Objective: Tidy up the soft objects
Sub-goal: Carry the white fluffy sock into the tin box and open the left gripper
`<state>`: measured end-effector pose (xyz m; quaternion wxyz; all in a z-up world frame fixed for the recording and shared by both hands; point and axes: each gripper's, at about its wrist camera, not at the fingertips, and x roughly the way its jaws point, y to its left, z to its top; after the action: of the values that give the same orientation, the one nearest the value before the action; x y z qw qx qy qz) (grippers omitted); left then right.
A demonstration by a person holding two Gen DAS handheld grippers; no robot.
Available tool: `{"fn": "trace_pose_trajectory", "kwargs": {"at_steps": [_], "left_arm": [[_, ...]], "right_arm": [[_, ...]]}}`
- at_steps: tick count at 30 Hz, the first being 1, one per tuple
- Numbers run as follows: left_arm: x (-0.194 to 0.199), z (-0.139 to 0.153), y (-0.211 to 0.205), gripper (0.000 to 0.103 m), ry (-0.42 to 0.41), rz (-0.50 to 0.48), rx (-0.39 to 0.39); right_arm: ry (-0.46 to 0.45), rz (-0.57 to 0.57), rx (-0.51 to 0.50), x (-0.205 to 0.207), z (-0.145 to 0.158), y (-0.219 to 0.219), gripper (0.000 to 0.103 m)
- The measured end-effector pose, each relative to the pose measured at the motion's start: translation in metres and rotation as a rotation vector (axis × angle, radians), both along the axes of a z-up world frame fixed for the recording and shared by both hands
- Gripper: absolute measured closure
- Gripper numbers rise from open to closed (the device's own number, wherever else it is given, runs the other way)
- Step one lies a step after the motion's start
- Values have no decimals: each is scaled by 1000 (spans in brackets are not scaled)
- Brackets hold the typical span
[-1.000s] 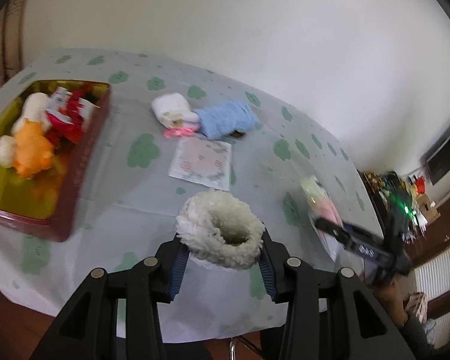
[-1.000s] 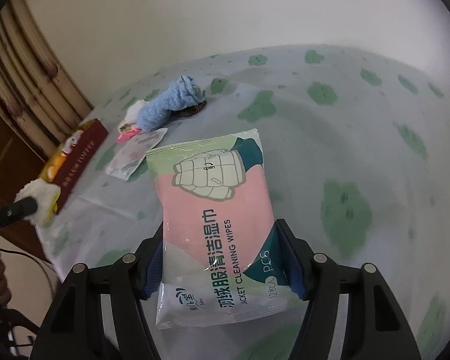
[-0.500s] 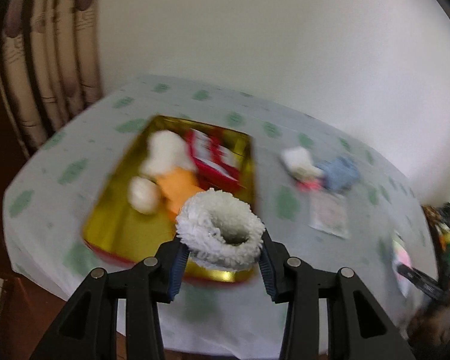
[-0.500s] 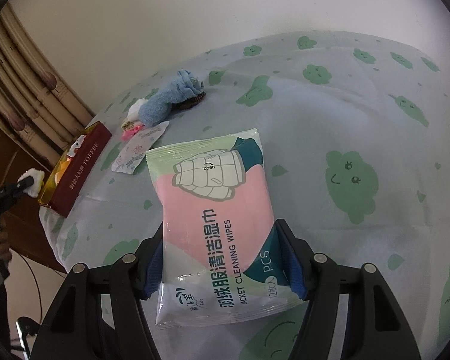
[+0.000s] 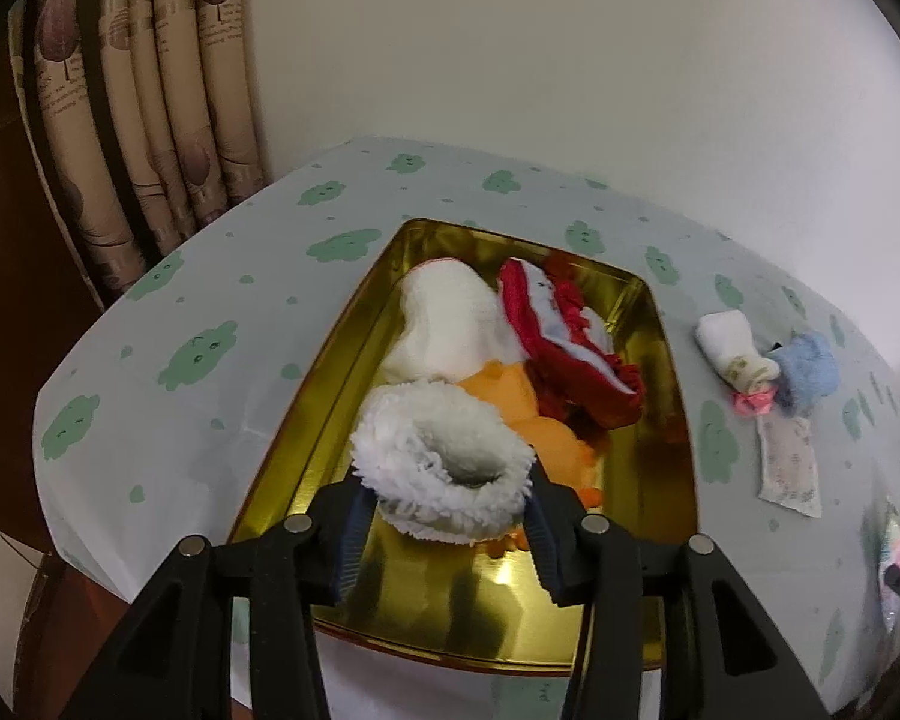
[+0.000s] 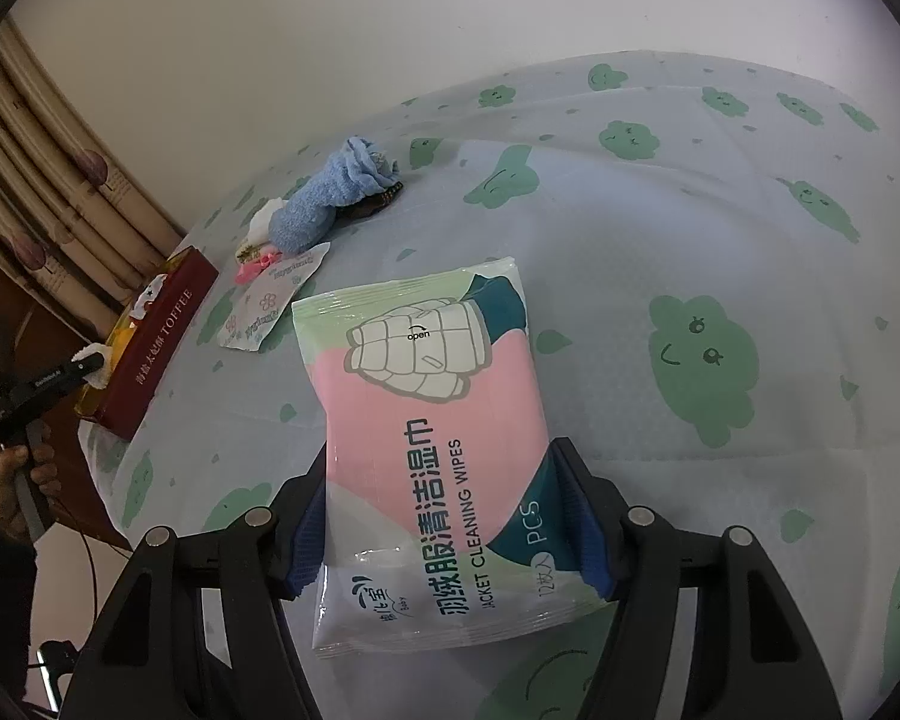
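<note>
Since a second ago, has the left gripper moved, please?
Yes. The left gripper, shut on the fluffy white slipper, has swung left from open tablecloth to over the gold tin.

grippers: 2, left gripper (image 5: pixel 444 504) and right gripper (image 6: pixel 444 516) | tins: 1, gold tin (image 5: pixel 330 372) | fluffy white socks: 1 (image 5: pixel 444 468) | soft things in tin: 3, white (image 5: pixel 444 324), orange (image 5: pixel 510 402), red (image 5: pixel 570 348) | wipes packs: 1 (image 6: pixel 426 438) | rolled socks on worktop: 2, white (image 5: pixel 729 348), blue (image 5: pixel 807 369) | flat sachets: 1 (image 5: pixel 789 462)
</note>
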<state>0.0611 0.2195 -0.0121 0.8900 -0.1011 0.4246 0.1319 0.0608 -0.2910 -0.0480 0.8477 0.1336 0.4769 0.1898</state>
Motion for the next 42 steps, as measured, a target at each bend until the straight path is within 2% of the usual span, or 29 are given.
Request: {"fn": "trace_pose_trajectory", "kwargs": {"at_steps": [4,7,12,17,20,22,25,33,38,42], "left_arm": [[-4,-1,2,51,6,12,-6],[-7,0,-1,46,20,24,30],[-10,3,-6,45,24,17,86],[-14,17,-8,45,-35,12,138],[-13,28,-2,45,-83,-13,93],[-13,36,0,45,-92,18,119],[-20,44,4,45,-109,39,77],[-72,32,-33,45,-101,65,-37],[-100,26,-59,45,-129,82,-36],[-113,25,-72,45,-151,85,33]], "right_arm": [[4,0,8,0,-1,-1,39],[5,3,7,1,-1,-1,39],[5,3,7,1,0,-1,39],[9,5,9,1,0,-1,39],[9,5,8,2,0,-1,39],[9,3,12,1,0,-1,39],[11,0,21,1,1,-1,39],[17,-4,69,0,8,-5,39],[-9,15,75,-3,25,1,39],[-22,46,91,-4,38,15,39]]}}
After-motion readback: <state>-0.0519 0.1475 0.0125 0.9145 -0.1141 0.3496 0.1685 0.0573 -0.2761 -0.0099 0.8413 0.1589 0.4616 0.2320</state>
